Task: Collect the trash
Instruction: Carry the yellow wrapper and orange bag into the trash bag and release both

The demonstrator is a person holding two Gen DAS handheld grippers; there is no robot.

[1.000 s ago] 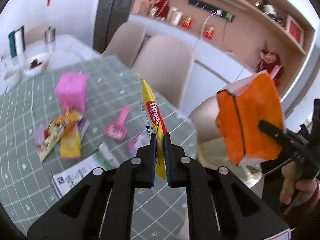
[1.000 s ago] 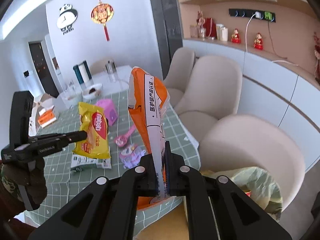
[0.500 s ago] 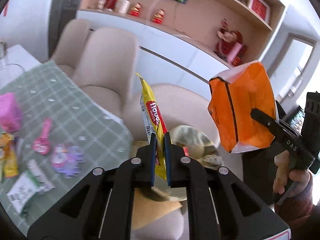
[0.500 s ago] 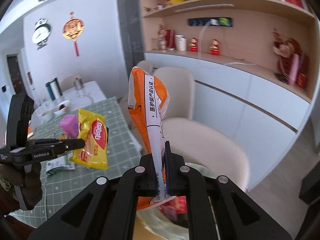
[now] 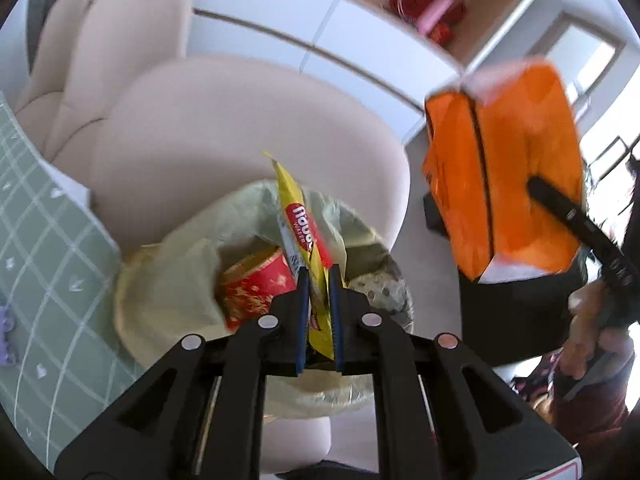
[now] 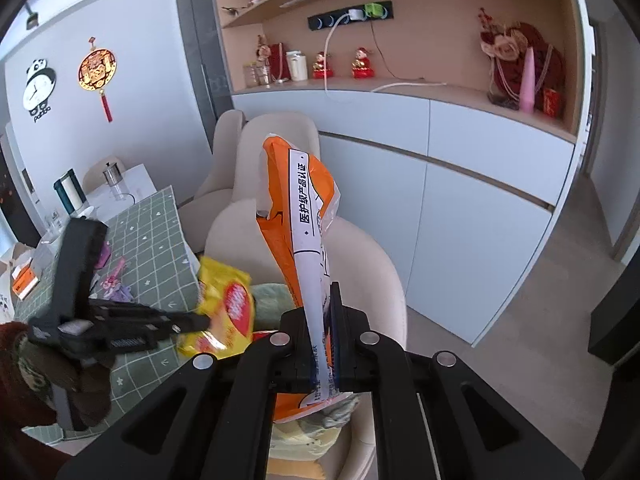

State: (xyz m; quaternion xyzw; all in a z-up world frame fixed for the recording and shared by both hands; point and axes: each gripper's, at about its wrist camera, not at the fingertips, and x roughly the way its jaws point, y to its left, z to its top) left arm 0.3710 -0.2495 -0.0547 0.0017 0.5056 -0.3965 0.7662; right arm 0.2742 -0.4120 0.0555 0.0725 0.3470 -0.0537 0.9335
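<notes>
— Left wrist view first: what is that gripper doing?

— The left gripper (image 5: 319, 312) points down over a trash bin (image 5: 384, 276) lined with a pale yellow-green bag (image 5: 168, 280). A yellow wafer wrapper (image 5: 304, 232) with a red oval logo stands up between its blue pads, and the jaws are easing apart around it. The wrapper sits in the gap and has not dropped out.

— What's in the bin?

— A red container with gold print (image 5: 256, 284), tucked against the liner. The bin stands on the seat of a beige chair (image 5: 224, 120), just beside the edge of the tabletop's green checked cloth (image 5: 44, 240).

— And the other hand?

— From the right wrist view, the right gripper (image 6: 326, 344) has its jaws pressed together on the white edge of an orange plastic package (image 6: 296, 216) printed with black Chinese characters. The package rises upright above the jaws, in front of the chair back. The left wrist view shows it as an orange block (image 5: 504, 176) up to the right of the bin, higher than the wrapper, with a hand (image 5: 592, 332) on the handle.

— Anything left on the tabletop?

— Yes, a pink and lilac toy piece (image 6: 116, 280) lies on the cloth (image 6: 152, 240), well apart from the bin.
</notes>
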